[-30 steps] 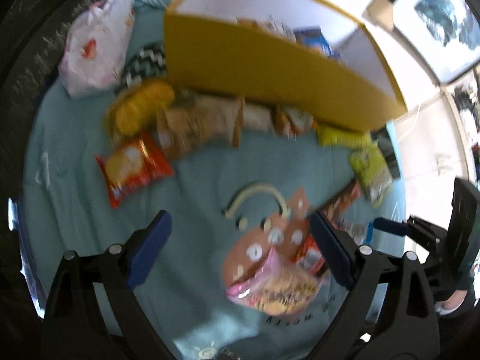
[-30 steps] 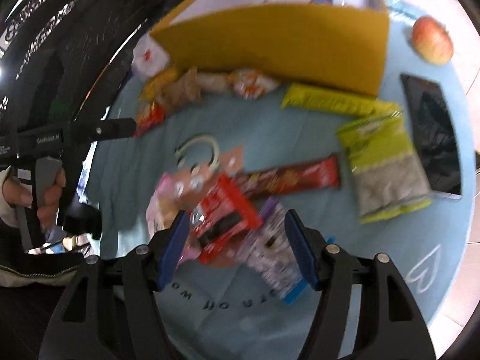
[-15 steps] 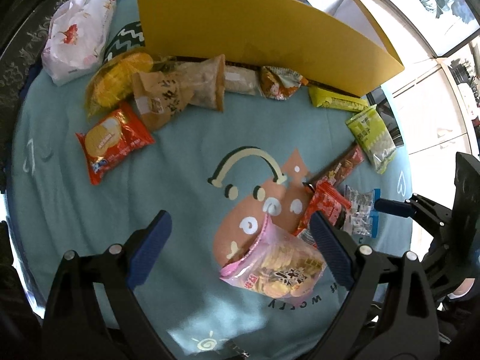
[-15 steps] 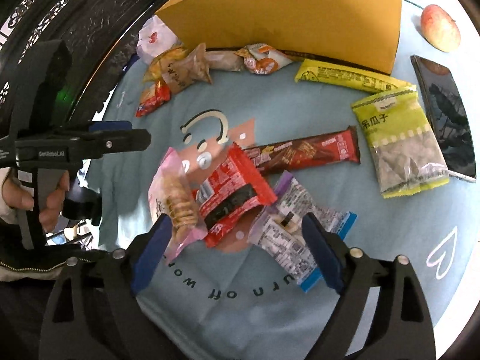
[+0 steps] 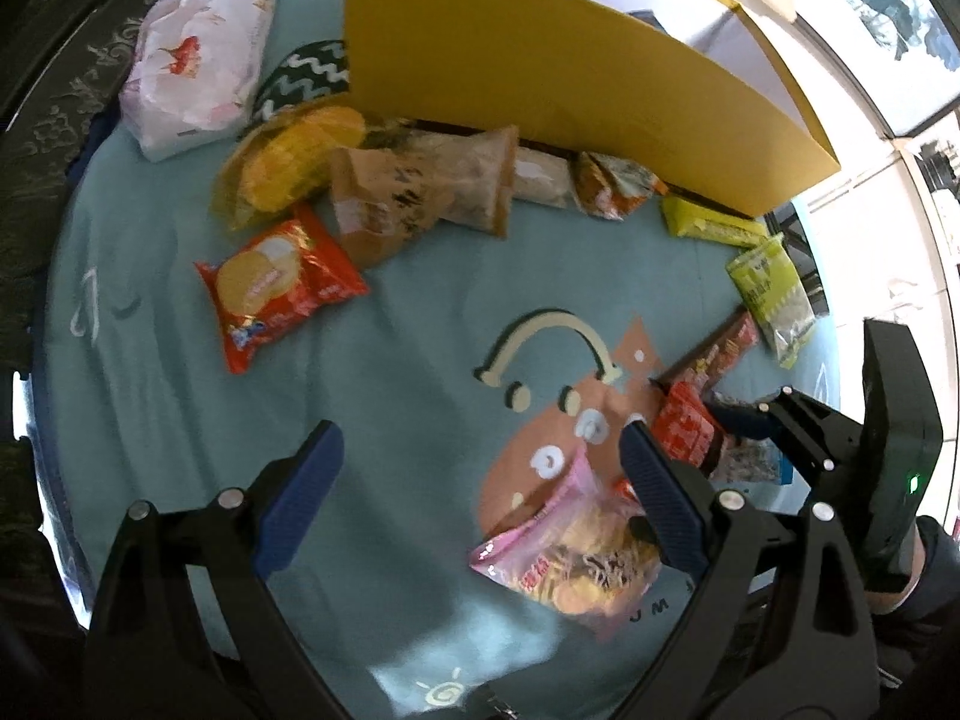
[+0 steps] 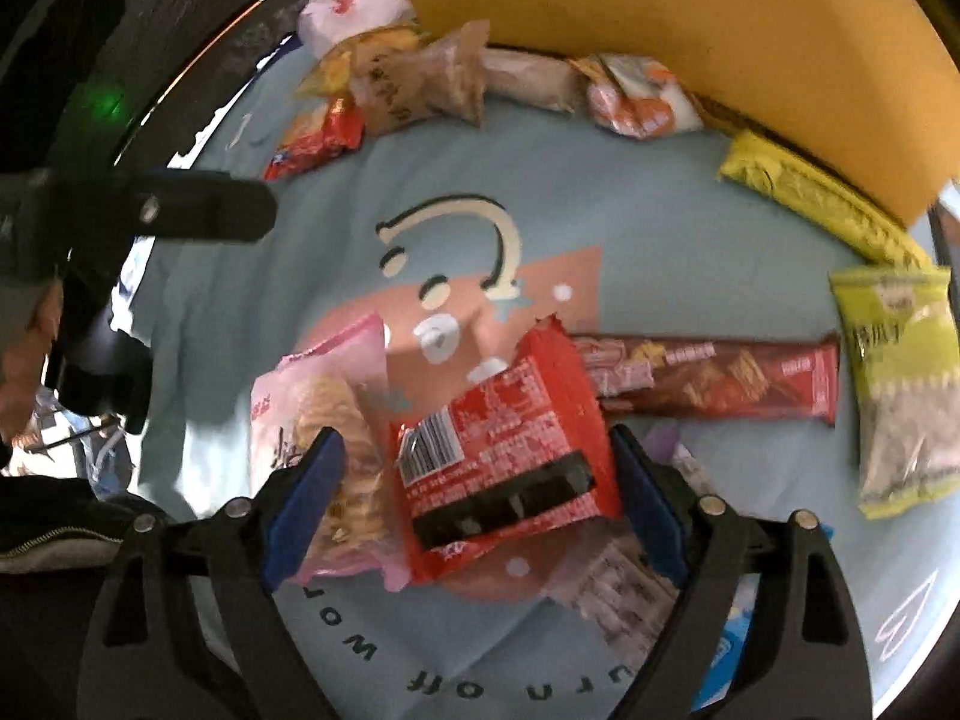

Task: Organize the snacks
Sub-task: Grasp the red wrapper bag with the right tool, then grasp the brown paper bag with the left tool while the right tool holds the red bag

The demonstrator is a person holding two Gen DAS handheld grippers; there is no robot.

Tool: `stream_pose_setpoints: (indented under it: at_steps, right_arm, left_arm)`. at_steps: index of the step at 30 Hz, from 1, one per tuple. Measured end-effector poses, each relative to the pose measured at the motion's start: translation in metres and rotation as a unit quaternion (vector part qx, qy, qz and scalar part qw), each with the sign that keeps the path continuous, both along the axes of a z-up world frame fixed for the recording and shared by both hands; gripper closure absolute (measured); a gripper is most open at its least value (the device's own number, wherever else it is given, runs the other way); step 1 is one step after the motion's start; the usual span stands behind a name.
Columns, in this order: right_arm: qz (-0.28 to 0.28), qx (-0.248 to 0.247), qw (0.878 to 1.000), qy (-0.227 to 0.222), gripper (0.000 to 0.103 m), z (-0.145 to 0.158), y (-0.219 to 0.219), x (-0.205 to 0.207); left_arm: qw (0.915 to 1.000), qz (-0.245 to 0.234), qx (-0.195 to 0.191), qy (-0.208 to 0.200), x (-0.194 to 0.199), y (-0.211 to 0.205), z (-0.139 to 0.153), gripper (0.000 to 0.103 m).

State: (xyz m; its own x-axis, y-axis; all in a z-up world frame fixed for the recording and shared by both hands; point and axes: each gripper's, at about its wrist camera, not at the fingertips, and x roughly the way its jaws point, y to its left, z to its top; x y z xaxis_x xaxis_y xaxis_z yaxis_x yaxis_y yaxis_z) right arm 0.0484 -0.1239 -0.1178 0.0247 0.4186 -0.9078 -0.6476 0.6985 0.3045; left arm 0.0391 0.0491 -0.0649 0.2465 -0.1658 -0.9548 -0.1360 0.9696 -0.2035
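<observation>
Several snack packs lie on a teal cloth (image 5: 420, 324) in front of a yellow box (image 5: 576, 96). My right gripper (image 6: 474, 498) is open, its fingers either side of a red packet (image 6: 504, 450); whether they touch it I cannot tell. A pink cracker bag (image 6: 324, 408) lies at its left, a clear purple-edged pack (image 6: 624, 588) under its right finger. My left gripper (image 5: 480, 504) is open and empty above the cloth, the pink bag (image 5: 570, 558) by its right finger. An orange-red biscuit pack (image 5: 276, 288) lies to the left.
A long brown-red bar (image 6: 714, 381), a green seed bag (image 6: 900, 384) and a yellow pack (image 6: 810, 192) lie at the right. Brown bags (image 5: 420, 198), a yellow bag (image 5: 288, 162) and a white pouch (image 5: 198, 60) line the box front and left.
The right gripper has dropped close onto the red packet, which now sits between its fingers. The left gripper has shifted left and slightly nearer the cloth.
</observation>
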Motion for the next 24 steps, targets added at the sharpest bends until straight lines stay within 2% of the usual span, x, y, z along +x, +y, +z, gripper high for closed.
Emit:
stream_pose_setpoints:
  at_steps: [1, 4, 8, 10, 12, 17, 19, 20, 22, 24]
  right_arm:
    - [0.004, -0.004, 1.0, -0.006, 0.032, 0.0, 0.0, 0.0]
    - [0.0, 0.002, 1.0, 0.006, 0.05, 0.002, -0.003, 0.007]
    - [0.003, 0.01, 1.0, 0.006, 0.058, 0.008, -0.004, 0.005]
    - [-0.005, 0.022, 1.0, 0.01, 0.066, 0.013, -0.008, 0.007]
    - [-0.016, 0.036, 0.999, 0.021, 0.068, 0.019, -0.014, 0.011]
    - [-0.026, 0.046, 0.997, 0.061, 0.067, 0.015, -0.017, 0.017]
    - [-0.022, 0.041, 0.996, 0.074, 0.054, 0.008, -0.011, 0.015]
    - [-0.02, 0.035, 0.996, 0.078, 0.052, 0.005, -0.008, 0.013]
    - [-0.024, 0.023, 0.997, 0.072, 0.036, 0.003, -0.004, 0.01]
    - [-0.024, 0.028, 0.997, 0.066, 0.033, 0.003, -0.001, 0.008]
  left_arm:
    - [1.0, 0.004, 0.002, -0.002, 0.0, 0.003, 0.001, 0.008]
    - [0.9996, 0.017, 0.018, -0.011, 0.005, 0.017, 0.003, 0.008]
    - [0.9973, 0.038, 0.052, -0.037, 0.017, 0.04, 0.008, 0.008]
    - [0.9963, 0.037, 0.065, -0.043, 0.024, 0.046, 0.008, 0.008]
    - [0.9956, 0.031, 0.073, -0.05, 0.033, 0.049, 0.008, 0.008]
    - [0.9942, -0.004, 0.088, -0.063, 0.056, 0.042, 0.0, 0.008]
    - [0.9944, -0.013, 0.083, -0.065, 0.062, 0.038, -0.003, 0.008]
    - [0.9942, -0.02, 0.08, -0.069, 0.065, 0.035, -0.004, 0.008]
    - [0.9937, -0.035, 0.078, -0.072, 0.07, 0.03, -0.007, 0.008]
    - [0.9938, -0.048, 0.079, -0.062, 0.077, 0.025, -0.014, 0.009]
